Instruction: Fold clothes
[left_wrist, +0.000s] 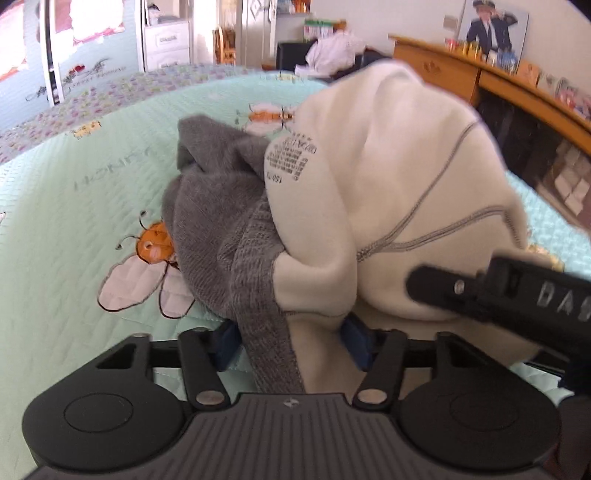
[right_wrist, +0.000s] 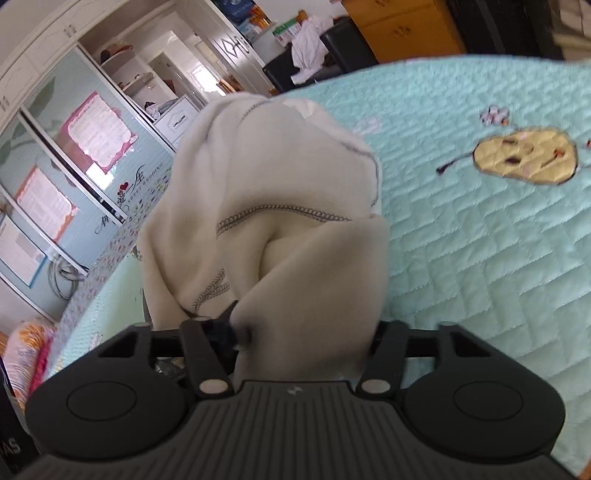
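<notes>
Lifting the grey-and-cream fleece garment (left_wrist: 369, 177) inside out, both the left hand-held gripper (left_wrist: 291, 339) and right hand-held gripper (right_wrist: 303, 332) grasp its hem; next, judging loosely, spread it flat on the mint quilted bed (right_wrist: 480, 240), frame centre.

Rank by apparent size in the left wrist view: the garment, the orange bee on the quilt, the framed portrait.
1. garment, though nearness to the camera inflates it
2. orange bee
3. framed portrait, far off, so true size unsure

"HONEY" stitched on the bed quilt (left_wrist: 110, 177), upside down, left of the garment (left_wrist: 369, 184); printed care label inside garment, "150" partly legible, rest blurred; "SWEET WEDDING" on wardrobe door (right_wrist: 144, 173); "DAS" on right tongs (left_wrist: 554, 295).
</notes>
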